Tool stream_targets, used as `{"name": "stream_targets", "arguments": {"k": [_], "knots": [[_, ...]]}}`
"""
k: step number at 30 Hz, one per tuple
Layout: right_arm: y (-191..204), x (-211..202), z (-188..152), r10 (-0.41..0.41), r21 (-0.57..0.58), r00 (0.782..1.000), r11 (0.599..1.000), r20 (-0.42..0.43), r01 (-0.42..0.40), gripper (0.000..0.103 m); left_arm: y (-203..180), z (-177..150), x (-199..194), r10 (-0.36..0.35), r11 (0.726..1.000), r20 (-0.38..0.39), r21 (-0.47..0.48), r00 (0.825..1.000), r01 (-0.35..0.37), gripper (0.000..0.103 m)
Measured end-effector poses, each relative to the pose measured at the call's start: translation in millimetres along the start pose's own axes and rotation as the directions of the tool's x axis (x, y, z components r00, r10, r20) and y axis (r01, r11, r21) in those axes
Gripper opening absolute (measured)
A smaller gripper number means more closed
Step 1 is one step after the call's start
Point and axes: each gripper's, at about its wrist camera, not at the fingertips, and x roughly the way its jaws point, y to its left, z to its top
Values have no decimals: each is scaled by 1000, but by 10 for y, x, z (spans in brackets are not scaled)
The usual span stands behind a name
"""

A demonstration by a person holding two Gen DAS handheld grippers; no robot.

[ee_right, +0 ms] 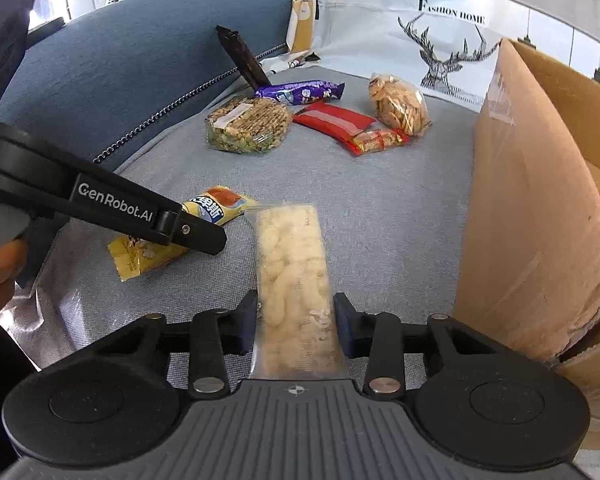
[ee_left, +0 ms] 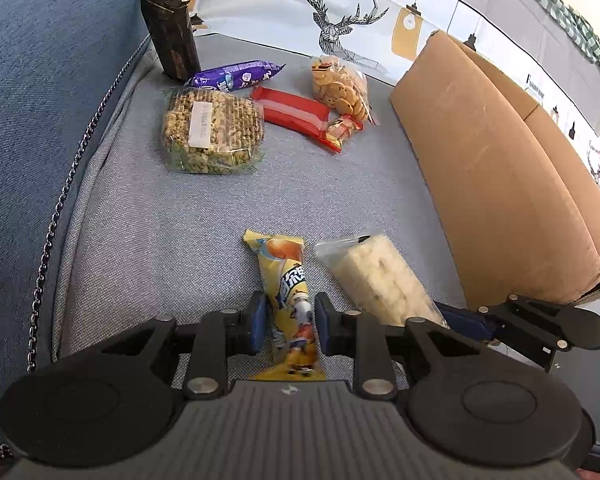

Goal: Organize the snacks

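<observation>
Both snacks were being gripped beside the cardboard box (ee_right: 540, 216): left gripper (ee_left: 291, 322) narrowed around the yellow packet (ee_left: 288, 296), right gripper (ee_right: 296, 320) pinching the clear puffed-snack bag (ee_right: 296, 264); lifting into the box seemed next.

grey sofa seat (ee_left: 148, 216) carries scattered snack packets (ee_left: 214, 128) and a cardboard box (ee_left: 496, 184).

A grey sofa cushion (ee_left: 148, 216) lies below a white deer-print cover (ee_left: 340, 12); a blue armrest (ee_left: 40, 80) stands beside the cushion
</observation>
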Motion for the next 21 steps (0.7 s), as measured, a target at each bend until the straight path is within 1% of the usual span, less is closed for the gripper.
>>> {"name": "stream_targets", "arguments": {"k": [2, 3, 7, 11, 15, 21], "knots": [[-2, -14, 4, 2, 3, 1000, 1000, 7, -2, 39, -8, -2, 5, 4, 1000, -1, 4, 1000, -4, 12], [-5, -24, 7, 2, 4, 1000, 1000, 11, -2, 38, -12, -2, 7, 7, 1000, 0, 7, 1000, -7, 11], [-21, -93, 21, -2, 8, 999, 1000, 45, 2, 38, -29, -7, -38, 10, 1000, 30, 16, 1000, -10, 10], [-43, -198, 43, 0, 12, 996, 1000, 95, -1, 38, -32, -25, -173, 7, 1000, 105, 13, 994, -9, 10], [-52, -341, 65, -2, 19, 988, 1000, 153, -1, 38, 2, -44, -349, -1, 1000, 183, -24, 983, 5, 10], [-77, -643, 133, -1, 15, 969, 1000, 248, -3, 38, 25, -77, -669, -23, 994, 300, -92, 954, 53, 10]]}}
